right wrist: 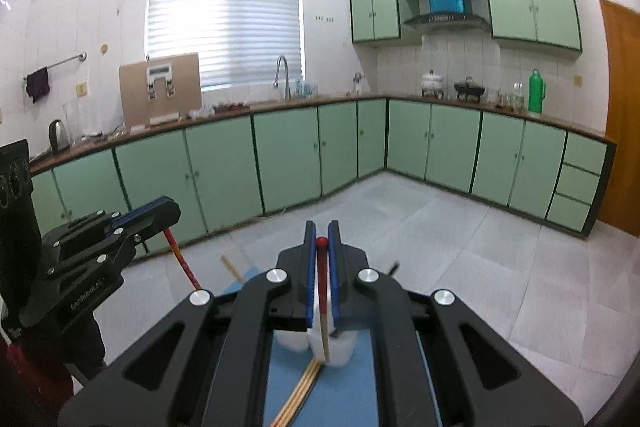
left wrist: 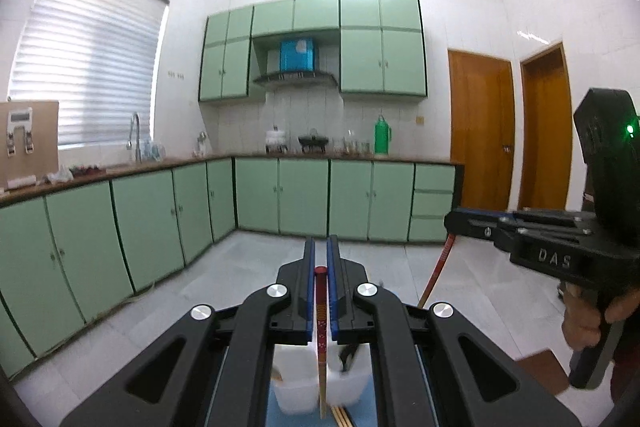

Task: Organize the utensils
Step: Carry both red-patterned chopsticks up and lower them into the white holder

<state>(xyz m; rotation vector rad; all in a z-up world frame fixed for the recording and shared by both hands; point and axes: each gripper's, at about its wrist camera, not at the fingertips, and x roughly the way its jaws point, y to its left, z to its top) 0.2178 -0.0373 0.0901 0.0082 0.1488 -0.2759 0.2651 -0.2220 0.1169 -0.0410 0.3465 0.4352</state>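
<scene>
My left gripper (left wrist: 321, 251) is shut on a red-topped chopstick (left wrist: 321, 307) that hangs down toward a white divided container (left wrist: 296, 371) on a blue mat. My right gripper (right wrist: 321, 233) is shut on a second red-topped chopstick (right wrist: 322, 291), its tip just above the same white container (right wrist: 340, 351). Several plain wooden chopsticks (right wrist: 300, 391) lie on the blue mat (right wrist: 344, 395) in front of the container. Each gripper shows in the other's view: the right gripper (left wrist: 452, 221) at right, the left gripper (right wrist: 170, 211) at left, each with its chopstick hanging below.
Green base cabinets (right wrist: 288, 155) run along the far walls under a wooden counter with a faucet (right wrist: 282, 75), a kettle (right wrist: 58, 135) and a green flask (right wrist: 536, 91). Wooden doors (left wrist: 480, 131) stand at the right. Grey tiled floor (right wrist: 460, 247) lies between.
</scene>
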